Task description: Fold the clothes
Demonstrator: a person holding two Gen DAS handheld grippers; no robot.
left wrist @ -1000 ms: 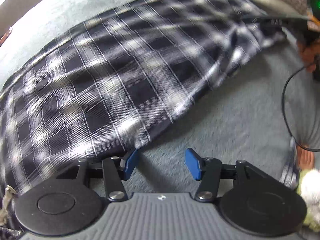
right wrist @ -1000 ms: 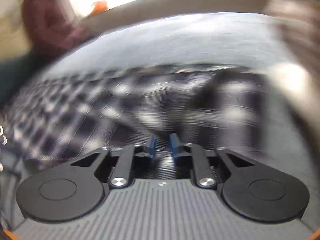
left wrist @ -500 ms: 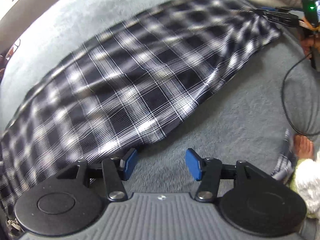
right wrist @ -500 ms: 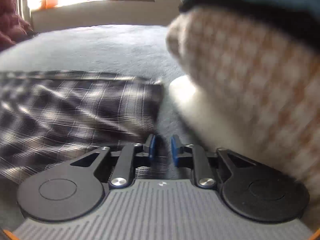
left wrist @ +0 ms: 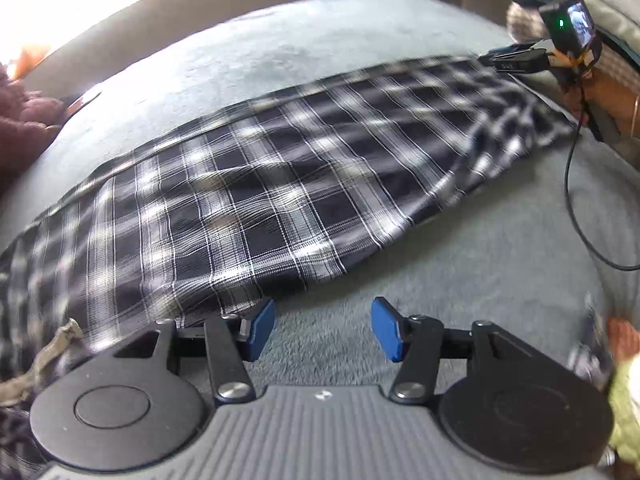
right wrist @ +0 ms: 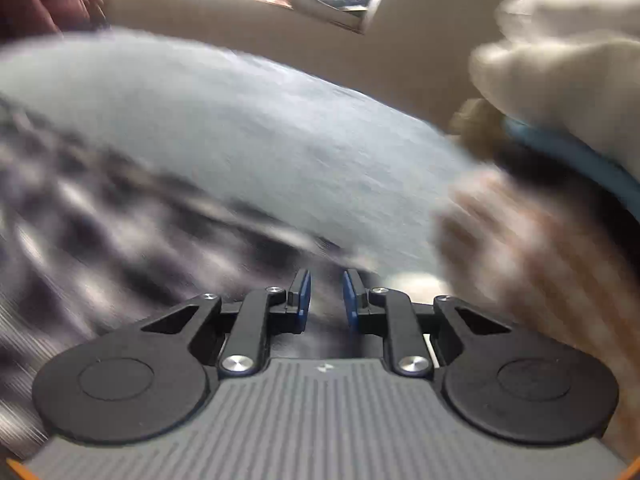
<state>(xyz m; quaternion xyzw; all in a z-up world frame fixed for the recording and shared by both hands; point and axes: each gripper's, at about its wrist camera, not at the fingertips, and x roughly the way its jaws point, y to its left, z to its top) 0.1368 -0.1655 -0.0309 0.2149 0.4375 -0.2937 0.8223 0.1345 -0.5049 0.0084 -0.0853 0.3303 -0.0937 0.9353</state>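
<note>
At the far left of the left wrist view a maroon fuzzy bundle (left wrist: 24, 128) is sitting at the edge of the grey blanket-covered bed (left wrist: 304, 48). The plaid garment (left wrist: 260, 196) is lying in a long band across the bed, running from the lower left up toward the upper right, its near folded edge just touching the left finger of the left tool (left wrist: 323, 328). That tool is standing wide open over bare blanket, gripping nothing. A frayed tan strip (left wrist: 52, 348) is lying on the cloth at lower left. Further right, a black cable (left wrist: 576, 200) is trailing across the blanket, and the right tool (left wrist: 516, 60) is reaching in at the garment's far corner. A pale green fluffy item (left wrist: 624, 412) is sitting at the right edge.

In the right wrist view, which is heavily blurred, the plaid garment (right wrist: 100, 232) is filling the left side and passing under the right tool (right wrist: 324, 296), whose fingers are standing a narrow gap apart; whether they are pinching cloth I cannot tell. An orange checked pile (right wrist: 540, 264) and a white bundle (right wrist: 568, 64) are crowding the right.
</note>
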